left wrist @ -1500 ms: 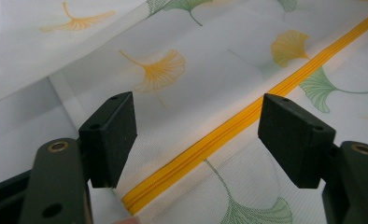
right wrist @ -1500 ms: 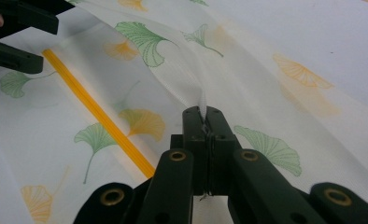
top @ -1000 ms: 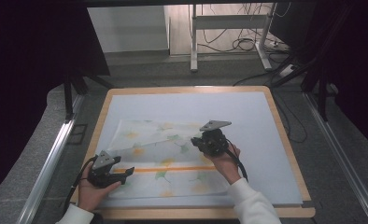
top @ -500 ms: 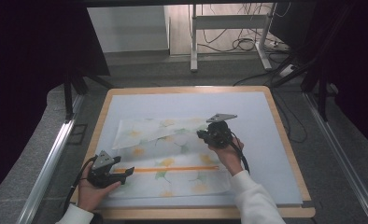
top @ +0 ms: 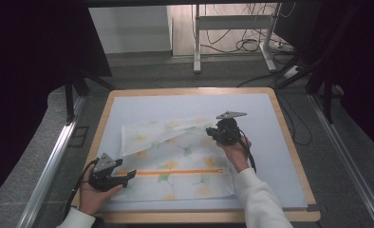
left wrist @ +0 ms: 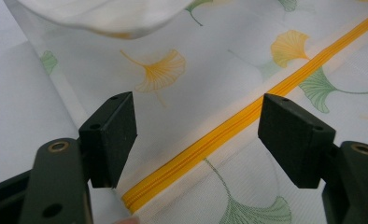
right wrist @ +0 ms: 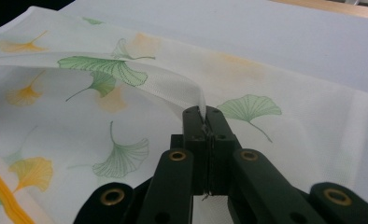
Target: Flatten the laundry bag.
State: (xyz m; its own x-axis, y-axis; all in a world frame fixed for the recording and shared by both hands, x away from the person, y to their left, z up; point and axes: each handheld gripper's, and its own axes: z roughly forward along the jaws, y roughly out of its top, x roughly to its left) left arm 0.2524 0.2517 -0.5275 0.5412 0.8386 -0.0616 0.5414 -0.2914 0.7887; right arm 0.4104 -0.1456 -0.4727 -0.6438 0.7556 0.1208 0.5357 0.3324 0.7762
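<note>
Mesh bag (top: 175,164) — a white, ginkgo-printed pouch with an orange zipper (top: 175,172) — lay spread on the pale mat (top: 270,156) that covered the table (top: 296,156), toward the person's side and a little left of centre. Its zipper ran left to right across the lower half of the fabric.

The left tongs (top: 128,175) hovered at the bag's left edge with their jaws standing wide apart. In the left gripper view the zipper (left wrist: 247,119) passed straight between the two black pads, whose fingertips (left wrist: 112,135) sat low over the cloth without closing on anything. That placement reads as readiness: probably poised to pin or pinch the zipper end so the bag would not slide while the other hand pulled.

The right tongs (right wrist: 204,122) were clamped tight on a narrow strip of the white mesh (right wrist: 191,93), the fabric rising out from between the closed jaws. In the high view the right tongs (top: 218,133) stood raised over the bag's far right part, and the upper layer (top: 156,135) was drawn up and folded over toward the left, so a flap hung above the layer beneath. Gripping at an edge rather than the middle gave a clean hold on one layer — judging by the lifted fold, the aim was to open the bag out or fold it over. Which of the two cannot be told.
</note>
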